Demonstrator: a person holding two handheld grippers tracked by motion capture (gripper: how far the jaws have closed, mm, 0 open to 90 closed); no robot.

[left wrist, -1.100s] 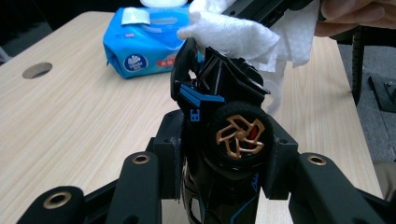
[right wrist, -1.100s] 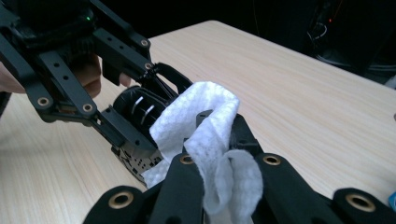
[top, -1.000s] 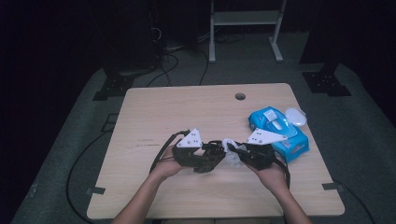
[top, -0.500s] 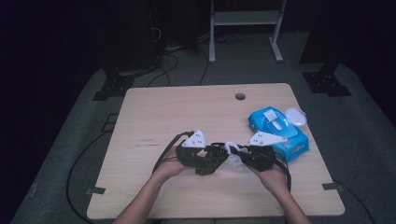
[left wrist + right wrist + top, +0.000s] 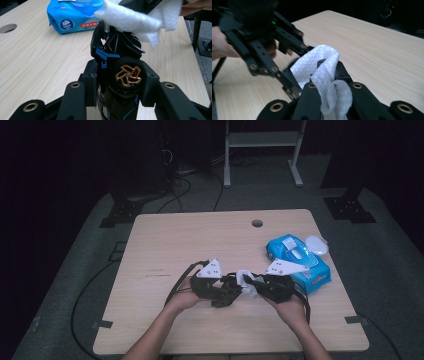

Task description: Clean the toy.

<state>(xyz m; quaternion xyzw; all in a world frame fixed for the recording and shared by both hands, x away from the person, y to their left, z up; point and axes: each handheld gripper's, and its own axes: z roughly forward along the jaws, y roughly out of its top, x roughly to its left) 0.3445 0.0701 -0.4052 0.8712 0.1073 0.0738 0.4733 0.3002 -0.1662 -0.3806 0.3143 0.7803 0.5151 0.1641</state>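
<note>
Where room's dark, wood table (image 5: 170, 245) w/ wipes pack (image 5: 300, 262).

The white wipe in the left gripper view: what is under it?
Under the white wipe is the upper end of a black toy car, held between the left gripper jaws. The part of the car beneath the wipe is covered.
</note>
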